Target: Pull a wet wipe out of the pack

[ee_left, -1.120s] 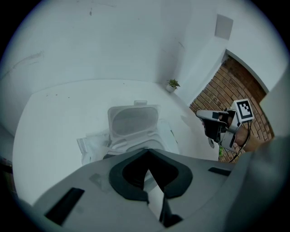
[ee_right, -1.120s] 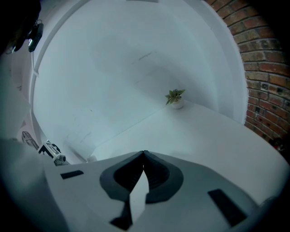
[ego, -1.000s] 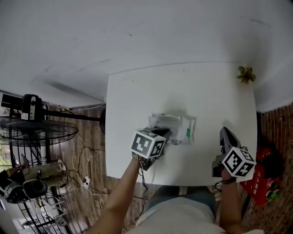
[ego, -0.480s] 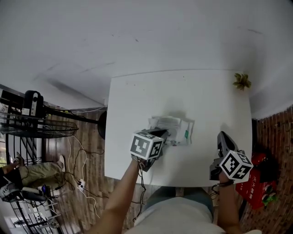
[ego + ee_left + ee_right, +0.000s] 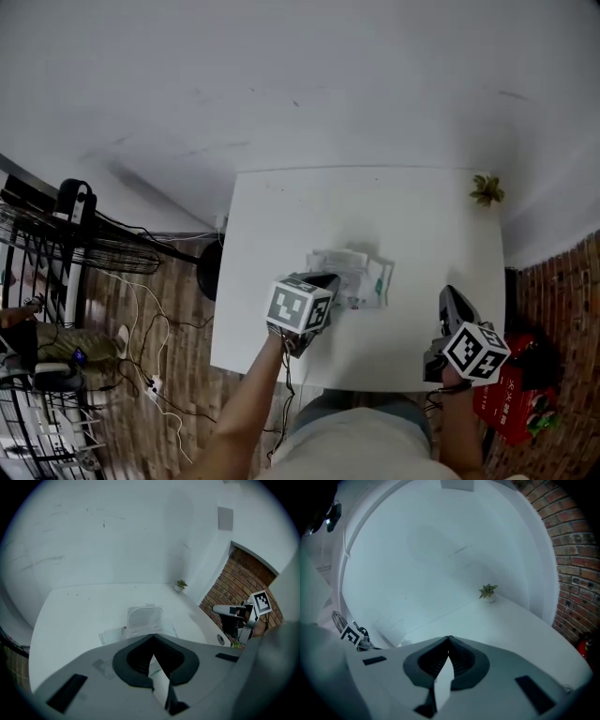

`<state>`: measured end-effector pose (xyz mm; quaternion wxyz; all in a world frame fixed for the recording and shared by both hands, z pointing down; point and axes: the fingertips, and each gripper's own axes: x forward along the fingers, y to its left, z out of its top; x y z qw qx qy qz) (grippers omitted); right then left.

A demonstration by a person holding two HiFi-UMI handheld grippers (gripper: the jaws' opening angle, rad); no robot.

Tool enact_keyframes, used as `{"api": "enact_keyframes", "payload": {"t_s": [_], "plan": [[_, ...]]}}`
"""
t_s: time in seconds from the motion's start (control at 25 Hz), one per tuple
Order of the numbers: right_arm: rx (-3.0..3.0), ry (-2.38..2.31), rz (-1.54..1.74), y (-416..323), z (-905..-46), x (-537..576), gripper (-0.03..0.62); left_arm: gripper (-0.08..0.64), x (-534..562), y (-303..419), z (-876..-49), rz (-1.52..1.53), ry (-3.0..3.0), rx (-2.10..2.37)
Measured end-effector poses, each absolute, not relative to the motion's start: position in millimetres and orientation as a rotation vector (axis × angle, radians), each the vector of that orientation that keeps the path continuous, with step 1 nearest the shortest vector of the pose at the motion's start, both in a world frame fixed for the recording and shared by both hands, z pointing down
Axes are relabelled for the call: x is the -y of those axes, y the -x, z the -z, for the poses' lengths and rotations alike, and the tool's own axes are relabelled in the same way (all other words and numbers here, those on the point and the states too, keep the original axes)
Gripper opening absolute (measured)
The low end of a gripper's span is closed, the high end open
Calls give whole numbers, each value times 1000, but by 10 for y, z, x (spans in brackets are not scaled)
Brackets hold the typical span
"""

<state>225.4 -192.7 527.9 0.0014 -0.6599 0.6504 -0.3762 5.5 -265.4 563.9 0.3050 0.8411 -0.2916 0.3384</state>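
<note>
The wet wipe pack [image 5: 364, 274] lies near the middle of the white table [image 5: 281, 216], its clear flip lid [image 5: 145, 619] standing open. My left gripper [image 5: 331, 279] is at the pack's near left end with its jaws shut, tips meeting just above the pack [image 5: 117, 633]. The pack's white label with a green mark shows through the gap behind the tips. No wipe is visible between the jaws. My right gripper [image 5: 451, 293] hovers over the table's front right part, apart from the pack. Its jaws are shut and hold nothing [image 5: 449, 638].
A small potted plant [image 5: 486, 190] stands at the table's far right corner. A black fan and wire rack [image 5: 56, 253] with cables on the wooden floor are to the left. A red object [image 5: 511, 394] lies on the floor by the brick wall at right.
The head view has shifted, so the table sits lower and smaller in the picture. Both grippers keep their places relative to the pack and table.
</note>
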Motion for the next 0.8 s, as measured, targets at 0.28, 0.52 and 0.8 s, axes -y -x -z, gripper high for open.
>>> {"api": "enact_keyframes", "payload": {"t_s": [0.28,0.52,0.8], "plan": [[-2058,2058,1148,-2264,-5180,1919,2,11,2680,-44,-5478,-838,-2246,806],[-2065,2046,1123,-2256,-5117,1920,2,11,2687,-18,-5341,-824,-2270,836],[-2079,2033,1106,-2229,-5059,1911,2,11,2683,9,-5223,-805,-2288,866]]}}
